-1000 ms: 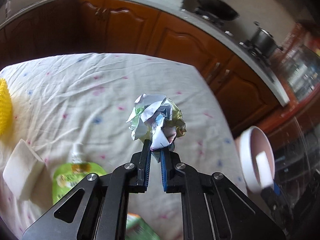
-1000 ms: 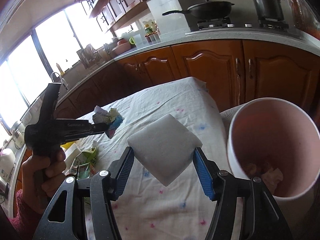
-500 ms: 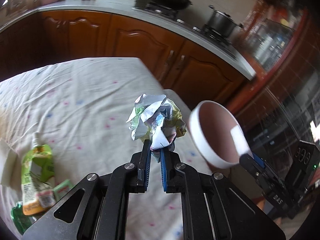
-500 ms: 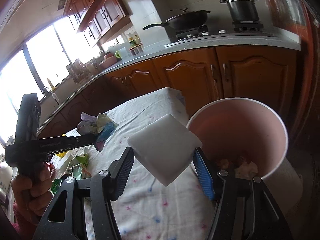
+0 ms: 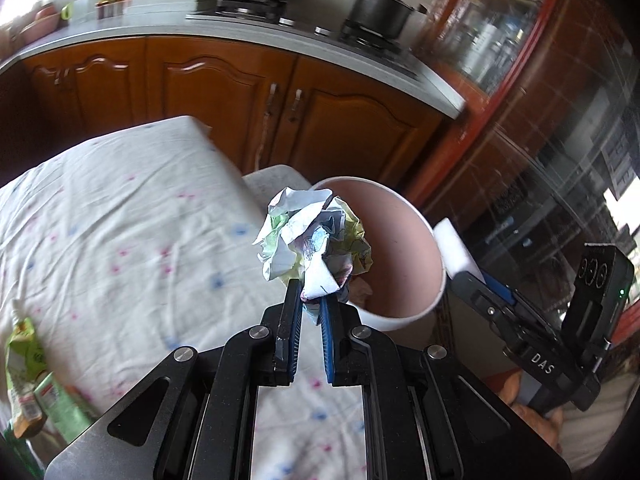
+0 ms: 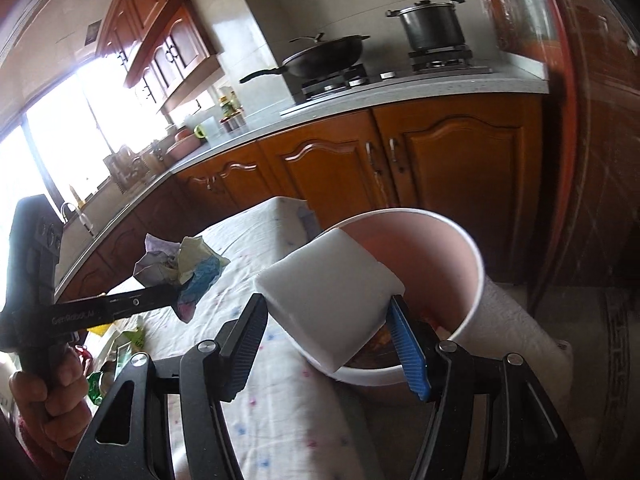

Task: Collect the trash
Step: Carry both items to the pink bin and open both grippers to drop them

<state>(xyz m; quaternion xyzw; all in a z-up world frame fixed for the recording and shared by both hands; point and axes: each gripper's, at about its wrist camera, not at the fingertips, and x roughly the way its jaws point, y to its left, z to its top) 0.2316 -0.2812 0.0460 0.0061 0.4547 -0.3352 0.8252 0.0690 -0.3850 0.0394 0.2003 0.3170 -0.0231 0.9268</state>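
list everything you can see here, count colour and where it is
crumpled paper ball: 1, white with green and purple print, pinched in the left gripper
foam block: 1, white, clamped in the right gripper, in front of the bin's mouth
bin: 1, pink inside with white rim, beside the table's end, scraps at the bottom
table: 1, white cloth with pink and blue dots
drink pouch: 1, green, on the cloth at the left edge
wok: 1, black, on the stove
pot: 1, grey metal, on the stove
cabinets: several, brown wood, under the counter
left gripper: 1, black, shut
right gripper: 1, black, blue pad
hand: 1, holding the left gripper's handle
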